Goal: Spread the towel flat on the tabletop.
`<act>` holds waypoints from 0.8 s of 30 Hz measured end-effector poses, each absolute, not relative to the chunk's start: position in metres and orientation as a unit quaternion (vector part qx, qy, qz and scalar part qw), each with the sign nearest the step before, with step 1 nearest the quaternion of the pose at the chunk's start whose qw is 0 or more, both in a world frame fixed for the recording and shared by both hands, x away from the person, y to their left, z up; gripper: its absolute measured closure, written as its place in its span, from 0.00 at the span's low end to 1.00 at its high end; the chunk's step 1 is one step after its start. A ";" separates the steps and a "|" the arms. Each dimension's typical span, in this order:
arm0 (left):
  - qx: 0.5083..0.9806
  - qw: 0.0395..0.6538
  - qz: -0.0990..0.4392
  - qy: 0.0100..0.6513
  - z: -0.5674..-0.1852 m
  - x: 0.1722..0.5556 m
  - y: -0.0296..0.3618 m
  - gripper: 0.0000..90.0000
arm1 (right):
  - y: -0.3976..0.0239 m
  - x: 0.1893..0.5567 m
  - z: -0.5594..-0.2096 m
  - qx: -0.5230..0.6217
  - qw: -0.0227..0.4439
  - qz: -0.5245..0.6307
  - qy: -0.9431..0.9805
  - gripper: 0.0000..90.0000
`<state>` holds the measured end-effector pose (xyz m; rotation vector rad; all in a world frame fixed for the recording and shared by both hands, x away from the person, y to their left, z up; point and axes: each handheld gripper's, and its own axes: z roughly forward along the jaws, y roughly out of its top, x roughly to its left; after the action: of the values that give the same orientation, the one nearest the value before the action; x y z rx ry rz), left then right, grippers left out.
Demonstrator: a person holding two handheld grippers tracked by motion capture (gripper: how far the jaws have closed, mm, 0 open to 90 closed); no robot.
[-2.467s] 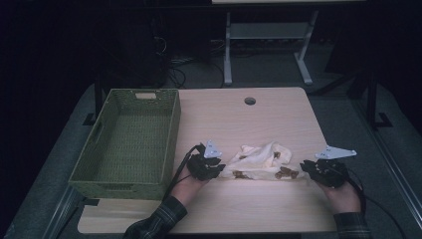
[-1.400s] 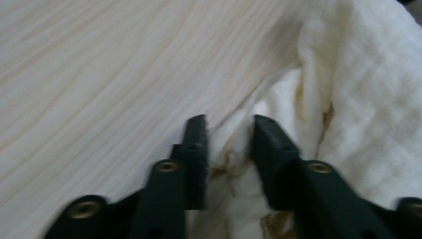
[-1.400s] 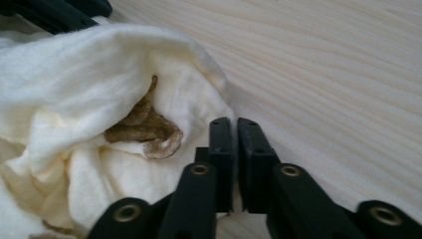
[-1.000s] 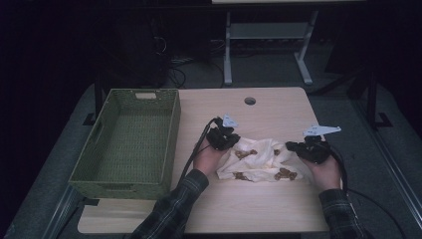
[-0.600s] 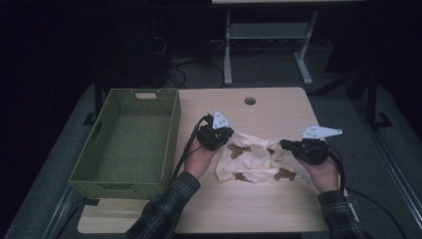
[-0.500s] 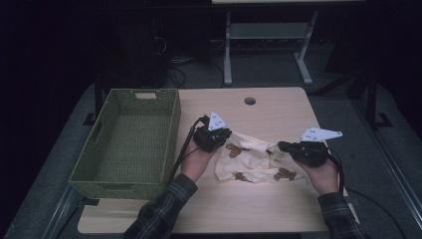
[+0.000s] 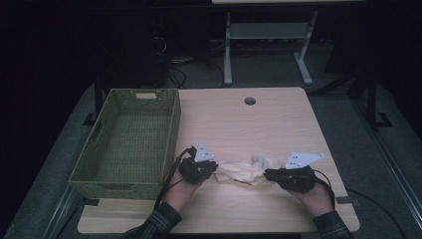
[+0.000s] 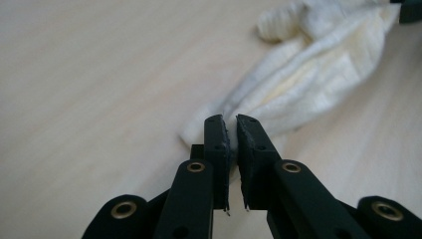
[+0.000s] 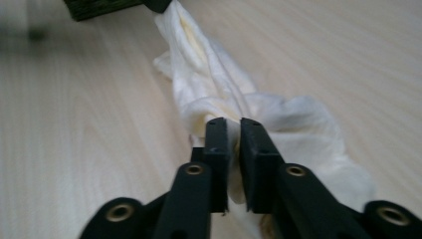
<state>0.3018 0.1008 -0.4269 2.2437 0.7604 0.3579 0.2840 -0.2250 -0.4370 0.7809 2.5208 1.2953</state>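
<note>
Cloth [image 7: 246, 170]: bunched into a cream rope on the table [image 7: 259, 124], stretched between both grippers, right of the green basket [image 7: 130, 139].
Left gripper [image 8: 232, 124]: jaws pinching one cloth end; they have just eased slightly.
Right gripper [image 9: 234, 127]: pinching the other end; its jaws have just been loosening too.
Risk: with thin bites and slackening jaws, an end may slip free if pulled.
Writing: none readable.

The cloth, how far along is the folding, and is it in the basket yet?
Done: the cloth is gathered into a narrow bundle on the table. In hand: the left gripper and the right gripper each pinch one end, and their jaws have just been opening slightly. Left: probably more folding, and the green basket holds nothing.
</note>
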 end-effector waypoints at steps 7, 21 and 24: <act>0.872 0.365 0.139 0.293 -0.431 0.291 0.099 0.71 | -0.251 0.290 -0.427 0.299 0.142 0.466 0.821 0.80; 0.867 0.380 0.141 0.291 -0.434 0.294 0.097 0.62 | -0.280 0.328 -0.453 0.389 0.111 0.443 0.800 0.73; 0.864 0.384 0.145 0.293 -0.433 0.295 0.098 0.61 | -0.270 0.334 -0.460 0.384 0.088 0.422 0.817 0.74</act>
<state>0.2947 0.0982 -0.4333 2.2022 0.7463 0.3686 0.3344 -0.2695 -0.4596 1.1440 2.4303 1.2549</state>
